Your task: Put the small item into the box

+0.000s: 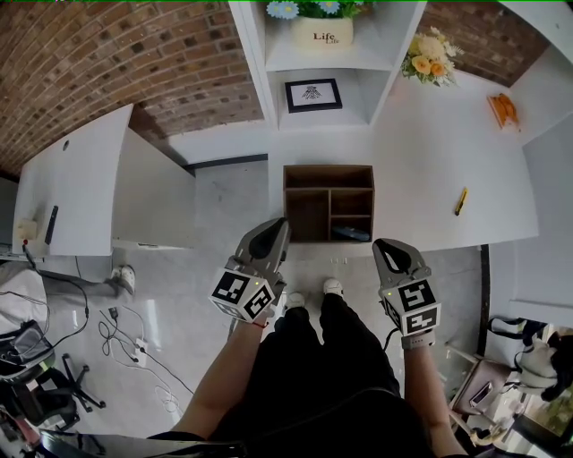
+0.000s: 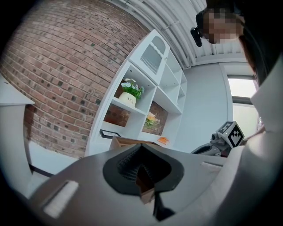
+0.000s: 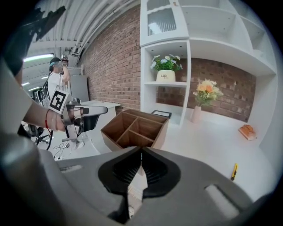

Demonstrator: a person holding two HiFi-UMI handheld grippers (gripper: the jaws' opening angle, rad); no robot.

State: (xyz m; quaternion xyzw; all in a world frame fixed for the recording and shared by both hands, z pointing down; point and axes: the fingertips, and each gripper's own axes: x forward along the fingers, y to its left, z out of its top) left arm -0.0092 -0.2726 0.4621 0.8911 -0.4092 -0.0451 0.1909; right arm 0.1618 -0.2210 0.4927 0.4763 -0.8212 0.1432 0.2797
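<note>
The wooden box (image 1: 328, 202) with open compartments stands at the near edge of the white table (image 1: 430, 152); a dark object (image 1: 350, 233) lies in its lower right compartment. The small yellow item (image 1: 461, 200) lies on the table to the box's right. My left gripper (image 1: 271, 232) hovers just in front of the box's left corner, jaws shut and empty. Off the box's right front corner, over the floor, my right gripper (image 1: 387, 250) is shut too, holding nothing. The right gripper view shows the box (image 3: 138, 128), the yellow item (image 3: 233, 171) and the left gripper (image 3: 84, 112).
White shelves behind the table hold a flower pot (image 1: 321, 27), a framed picture (image 1: 312, 95), a vase of flowers (image 1: 428, 55) and an orange object (image 1: 504, 109). A white desk (image 1: 81, 183) stands at left. Cables (image 1: 121, 335) lie on the floor. A person (image 3: 56, 81) stands far off.
</note>
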